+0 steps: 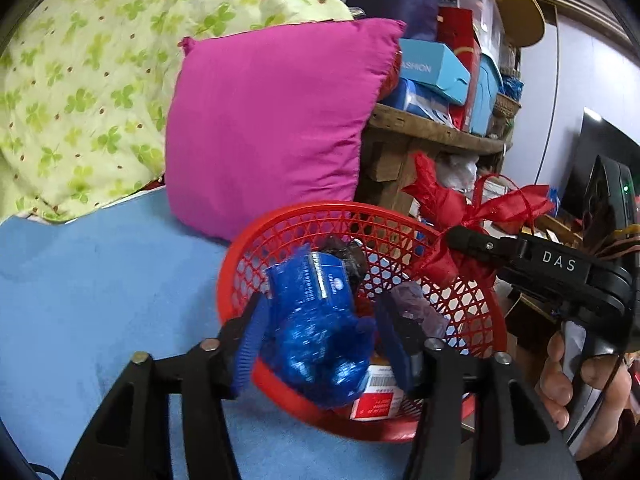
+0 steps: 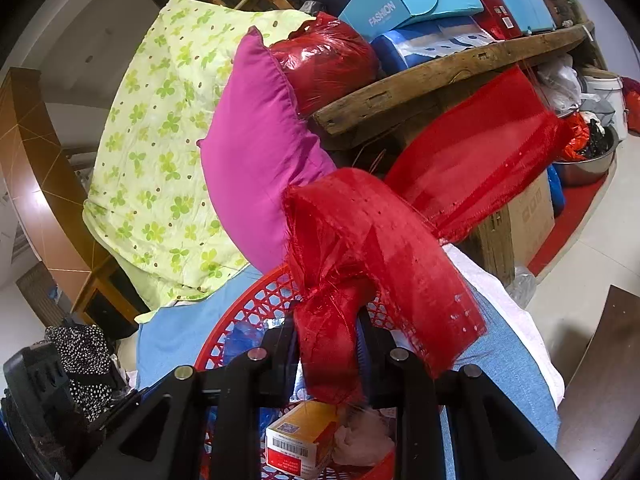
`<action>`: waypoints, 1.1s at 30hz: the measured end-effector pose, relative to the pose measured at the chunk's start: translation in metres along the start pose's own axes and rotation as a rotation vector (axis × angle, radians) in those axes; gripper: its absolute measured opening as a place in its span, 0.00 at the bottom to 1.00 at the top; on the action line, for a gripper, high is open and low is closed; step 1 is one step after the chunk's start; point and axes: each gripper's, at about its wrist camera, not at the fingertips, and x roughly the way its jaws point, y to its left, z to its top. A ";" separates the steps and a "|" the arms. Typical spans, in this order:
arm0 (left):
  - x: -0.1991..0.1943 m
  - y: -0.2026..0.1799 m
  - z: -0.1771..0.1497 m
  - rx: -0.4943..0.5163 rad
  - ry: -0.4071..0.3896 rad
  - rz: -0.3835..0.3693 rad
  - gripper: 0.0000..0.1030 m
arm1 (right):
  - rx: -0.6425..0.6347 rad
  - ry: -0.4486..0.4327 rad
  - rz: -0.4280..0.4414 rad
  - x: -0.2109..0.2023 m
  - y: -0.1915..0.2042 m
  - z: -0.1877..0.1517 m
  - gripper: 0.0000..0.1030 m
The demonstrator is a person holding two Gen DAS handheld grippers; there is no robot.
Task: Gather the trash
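Trash is gathered in a red plastic mesh basket [image 1: 472, 308] that sits on a blue bed sheet [image 1: 100, 280], just in front of a magenta pillow [image 1: 272, 128]. Behind the pillow lies a green clover-print quilt [image 1: 80, 80], and beside the bed a rough wooden shelf [image 1: 432, 128] carries light blue boxes [image 1: 432, 68] and a shiny red bag [image 2: 324, 60].

The left gripper [image 1: 316, 328] hangs over the near rim of the basket with its fingers [image 1: 248, 340] spread. A crumpled blue plastic wrapper [image 1: 316, 320] with a printed label sits between them, above the basket; the left pad looks close against it, while the right pad seems to stand off, though I cannot tell for sure whether either still presses on it. Lower in the basket are a red-and-white carton with a barcode [image 1: 376, 396], a dark crumpled lump [image 1: 348, 256] and a greyish piece of plastic [image 1: 420, 304].

The right gripper [image 2: 328, 344], held in a person's hand [image 1: 576, 380], is above the far side of the basket. Its fingers [image 2: 280, 344] are pinching a strip of red gauzy ribbon [image 2: 380, 232], whose loops and tails fan out above the rim. From the right wrist view an orange-topped small box [image 2: 304, 436] and a pale wad [image 2: 364, 436] lie under the ribbon.
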 end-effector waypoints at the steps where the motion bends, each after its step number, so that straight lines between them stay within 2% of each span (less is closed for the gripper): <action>1: -0.001 0.002 -0.001 0.000 -0.001 0.008 0.59 | -0.001 0.001 0.002 0.001 0.001 0.000 0.26; 9: -0.013 0.012 -0.014 0.015 0.011 0.095 0.75 | -0.038 0.015 0.007 0.005 0.012 -0.003 0.27; 17: -0.027 0.029 -0.029 -0.004 0.048 0.171 0.79 | -0.056 0.074 -0.011 0.018 0.020 -0.009 0.30; 19: -0.032 0.030 -0.032 0.004 0.048 0.184 0.79 | -0.063 0.074 -0.014 0.019 0.023 -0.011 0.35; 22: -0.040 0.030 -0.034 0.024 0.041 0.207 0.80 | -0.075 0.062 -0.023 0.021 0.027 -0.012 0.60; 33: -0.064 0.029 -0.038 0.064 0.013 0.241 0.82 | -0.139 -0.030 -0.069 0.014 0.051 -0.016 0.60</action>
